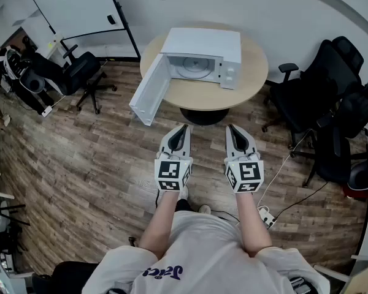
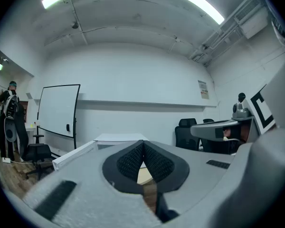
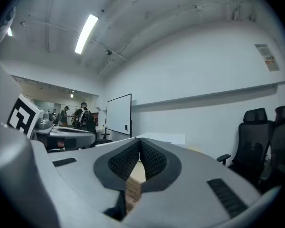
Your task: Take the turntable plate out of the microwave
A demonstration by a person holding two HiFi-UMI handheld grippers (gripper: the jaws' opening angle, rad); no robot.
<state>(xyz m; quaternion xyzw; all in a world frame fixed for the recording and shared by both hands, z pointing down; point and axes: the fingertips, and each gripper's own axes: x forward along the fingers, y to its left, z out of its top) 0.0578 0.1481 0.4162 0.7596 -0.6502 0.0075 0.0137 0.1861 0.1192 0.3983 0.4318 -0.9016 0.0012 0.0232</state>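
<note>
Looks steeply down on a white microwave [image 1: 202,57] standing on a round wooden bench [image 1: 251,81], with its door [image 1: 150,97] swung wide open to the left. Shows the round turntable plate [image 1: 193,67] lying flat inside the open cavity, untouched. Holds the left tool [image 1: 181,127] and the right tool [image 1: 232,128] side by side and level above the wood-plank floor [image 1: 80,164], short of the bench, well apart from the microwave, both pointing toward it. Presses the left tool's ribbed black pads [image 2: 156,164] together at the tips, with nothing between them. Presses the right tool's pads [image 3: 152,159] together likewise, also with nothing between them. Carries a cube [image 1: 172,175] with square markers on the back of each tool. Sets black office chairs [image 1: 322,97] to the right of the bench and another near a whiteboard [image 1: 76,8] at the far left wall. Includes a white power strip [image 1: 267,216] on the floor beside the person's right arm.
</note>
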